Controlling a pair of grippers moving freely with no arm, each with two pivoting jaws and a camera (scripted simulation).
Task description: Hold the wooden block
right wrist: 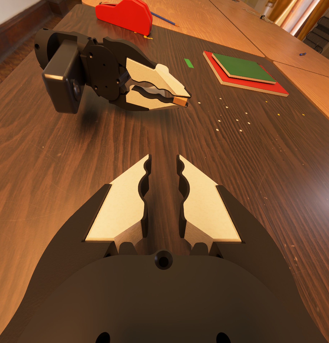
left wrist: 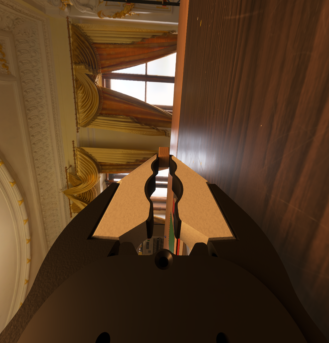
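Note:
The small wooden block point(left wrist: 163, 157) is pinched between the fingertips of my left gripper point(left wrist: 163, 161), which is rolled onto its side just above the dark wooden table point(left wrist: 253, 130). In the right wrist view the same left gripper point(right wrist: 182, 101) lies sideways over the table, shut on the wooden block point(right wrist: 180, 101). My right gripper point(right wrist: 163, 157) is open and empty, low over the table point(right wrist: 160, 133), pointing toward the left gripper from some way off.
A red tape dispenser point(right wrist: 124, 15) sits at the table's far end with a blue pencil point(right wrist: 163, 18) behind it. A green notebook point(right wrist: 243, 67) lies on a red one point(right wrist: 253, 85) at the right. A small green tag point(right wrist: 188, 63) lies nearby. Lighter tables adjoin.

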